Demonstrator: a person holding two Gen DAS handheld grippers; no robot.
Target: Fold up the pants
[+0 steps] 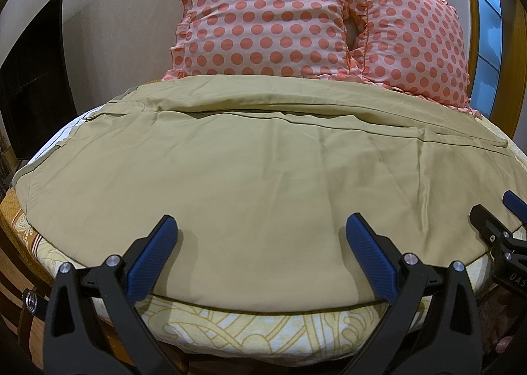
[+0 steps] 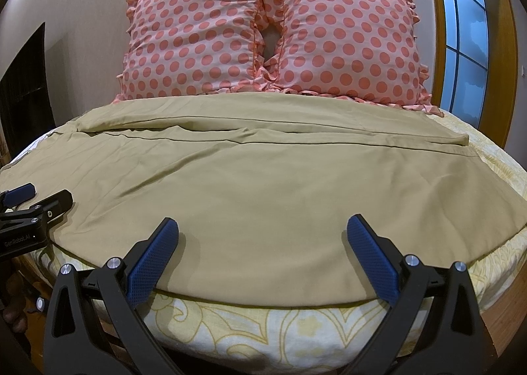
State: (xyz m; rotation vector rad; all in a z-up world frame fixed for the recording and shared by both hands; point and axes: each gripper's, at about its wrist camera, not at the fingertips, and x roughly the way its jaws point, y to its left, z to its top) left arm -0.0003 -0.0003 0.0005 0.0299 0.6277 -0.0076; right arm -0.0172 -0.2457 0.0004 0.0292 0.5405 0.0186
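Observation:
Khaki pants (image 1: 263,164) lie spread flat across the bed, one leg lying beside the other along a lengthwise seam; they also show in the right wrist view (image 2: 263,177). My left gripper (image 1: 260,226) is open and empty, hovering over the near edge of the pants. My right gripper (image 2: 263,226) is open and empty over the same near edge, further right. The right gripper shows at the right edge of the left wrist view (image 1: 497,210). The left gripper shows at the left edge of the right wrist view (image 2: 42,195).
Two pink polka-dot pillows (image 1: 263,15) (image 2: 346,42) stand against the wall behind the pants. The bed has a yellow patterned sheet (image 1: 263,332) (image 2: 263,325). A dark screen (image 1: 33,91) is at the left, a window (image 2: 464,29) at the right.

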